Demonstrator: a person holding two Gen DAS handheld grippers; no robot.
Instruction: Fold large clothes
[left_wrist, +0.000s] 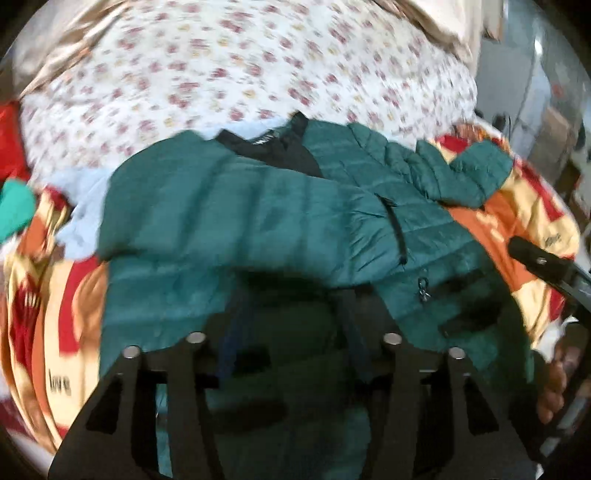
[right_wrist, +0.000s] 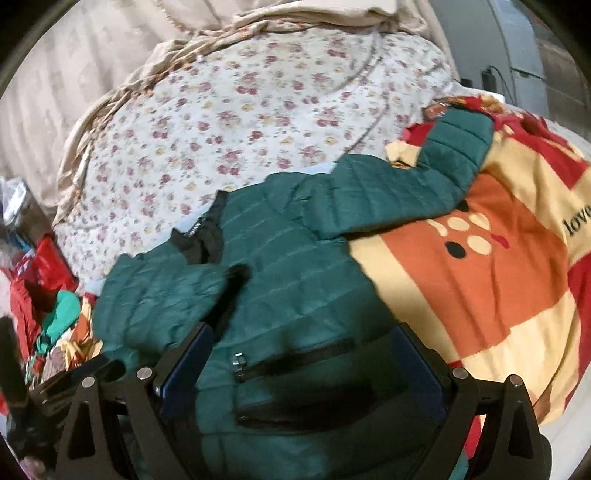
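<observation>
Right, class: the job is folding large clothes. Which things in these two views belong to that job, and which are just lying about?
Belongs to the job:
green quilted jacket
left gripper
right gripper

Just lying about:
floral sheet
orange and red patterned blanket
red cloth
light green cloth

A bed (right_wrist: 258, 122) carries everything here, covered in a white sheet sprinkled with small pink and yellow flowers. Over its near part lies a blanket (right_wrist: 491, 280) in big blocks of orange, cream and red, with the word "love" printed on it. A dark green quilted jacket (right_wrist: 295, 266) lies spread partly on the blanket and partly on the flowered sheet, one sleeve (right_wrist: 436, 173) reaching out across the blanket, the other folded over its front. A pale blue cloth (left_wrist: 79, 221) peeks out from under the jacket. At the bed's edge sits a jumble of red and bright green clothes (right_wrist: 55, 306).
</observation>
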